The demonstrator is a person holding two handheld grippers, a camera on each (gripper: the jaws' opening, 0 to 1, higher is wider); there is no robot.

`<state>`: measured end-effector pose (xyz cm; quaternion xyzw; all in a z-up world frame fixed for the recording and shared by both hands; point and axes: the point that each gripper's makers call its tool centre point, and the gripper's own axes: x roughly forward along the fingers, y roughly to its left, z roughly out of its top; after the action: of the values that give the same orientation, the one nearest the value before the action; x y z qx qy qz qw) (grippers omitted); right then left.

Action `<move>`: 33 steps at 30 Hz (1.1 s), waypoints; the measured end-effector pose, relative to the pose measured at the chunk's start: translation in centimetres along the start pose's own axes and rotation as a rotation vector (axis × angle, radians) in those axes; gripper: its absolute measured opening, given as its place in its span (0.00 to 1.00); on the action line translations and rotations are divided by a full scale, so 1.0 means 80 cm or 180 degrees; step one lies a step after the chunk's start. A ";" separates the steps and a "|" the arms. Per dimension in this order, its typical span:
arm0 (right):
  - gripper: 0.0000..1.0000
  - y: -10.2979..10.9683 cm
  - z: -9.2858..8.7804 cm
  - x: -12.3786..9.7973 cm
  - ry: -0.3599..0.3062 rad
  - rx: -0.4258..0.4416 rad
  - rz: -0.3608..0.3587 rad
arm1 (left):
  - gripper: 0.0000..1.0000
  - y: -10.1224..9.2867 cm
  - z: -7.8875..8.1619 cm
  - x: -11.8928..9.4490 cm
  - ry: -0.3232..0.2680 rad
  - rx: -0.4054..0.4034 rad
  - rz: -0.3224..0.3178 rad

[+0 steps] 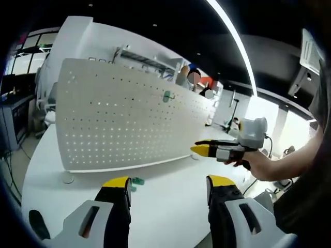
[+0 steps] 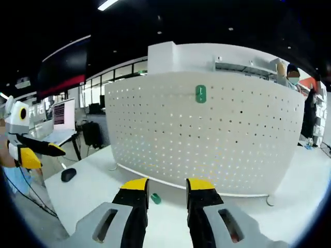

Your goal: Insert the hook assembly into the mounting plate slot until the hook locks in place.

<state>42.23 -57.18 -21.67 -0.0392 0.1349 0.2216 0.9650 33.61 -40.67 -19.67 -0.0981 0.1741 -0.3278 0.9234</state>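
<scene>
We see the green hook (image 2: pixel 155 198) on the table (image 2: pixel 93 191), just ahead of our open right claw (image 2: pixel 166 185). Our left claw (image 1: pixel 168 182) is open too, empty.

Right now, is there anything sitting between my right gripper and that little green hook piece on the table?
Nothing visible. In the right gripper view the green hook piece lies on the white table just ahead of the right gripper, with bare tabletop between them. The pegboard stands behind the piece, not in front of it.
</scene>
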 end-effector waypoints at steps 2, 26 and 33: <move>0.28 0.006 -0.002 -0.003 0.0007 -0.0003 0.0032 | 0.60 -0.001 0.000 -0.001 -0.0005 0.0003 0.0002; 0.28 0.066 -0.048 -0.009 0.0246 -0.0101 0.0395 | 0.59 0.009 -0.007 0.001 0.0035 -0.0024 0.0042; 0.28 0.078 -0.063 0.002 0.0343 -0.0163 0.0514 | 0.59 0.021 -0.011 0.003 0.0050 -0.0049 0.0082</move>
<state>38.42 -52.20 -26.66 -0.0647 0.1836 0.2996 0.9340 34.40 -39.60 -21.03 -0.1004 0.1851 -0.3154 0.9253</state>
